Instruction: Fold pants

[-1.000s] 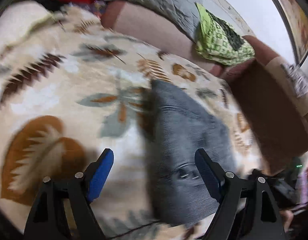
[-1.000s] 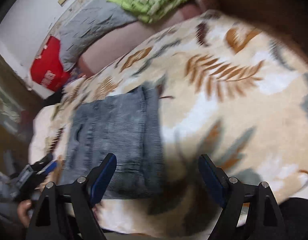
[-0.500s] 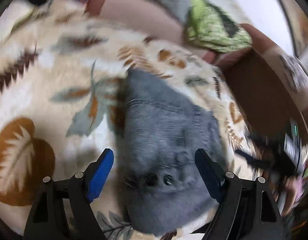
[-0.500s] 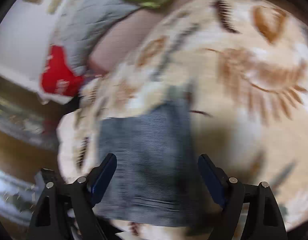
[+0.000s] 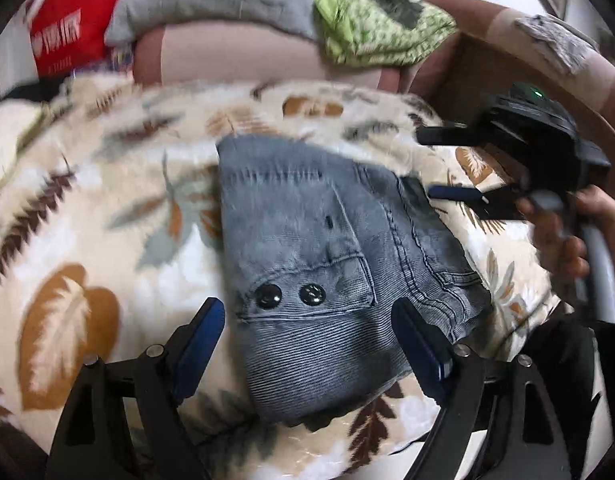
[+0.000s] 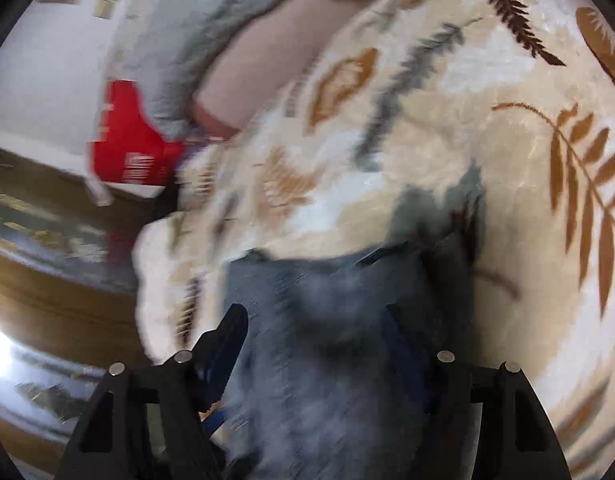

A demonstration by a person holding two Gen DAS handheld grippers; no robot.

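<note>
The grey-blue jeans [image 5: 327, 264] lie folded in a compact stack on the leaf-print blanket [image 5: 87, 240], a pocket with two black buttons [image 5: 290, 295] on top. My left gripper [image 5: 311, 344] is open and empty, its blue pads either side of the stack's near end, just above it. My right gripper [image 5: 459, 194] shows at the stack's right edge, held by a hand. In the blurred right wrist view the right gripper [image 6: 327, 356] is open, low over the jeans [image 6: 327, 340], with fabric between its fingers.
The blanket covers a sofa seat. A grey quilted cushion [image 5: 211, 4], a red bag [image 5: 75, 24] and a green patterned cloth [image 5: 371, 28] lie along the backrest. The brown armrest [image 5: 547, 64] is at right. A wooden floor [image 6: 47, 280] shows left of the seat.
Both grippers have moved in over the folded jeans. The left one has centred on the near end. The right one has swung down onto the stack's right edge. Both stay open.
</note>
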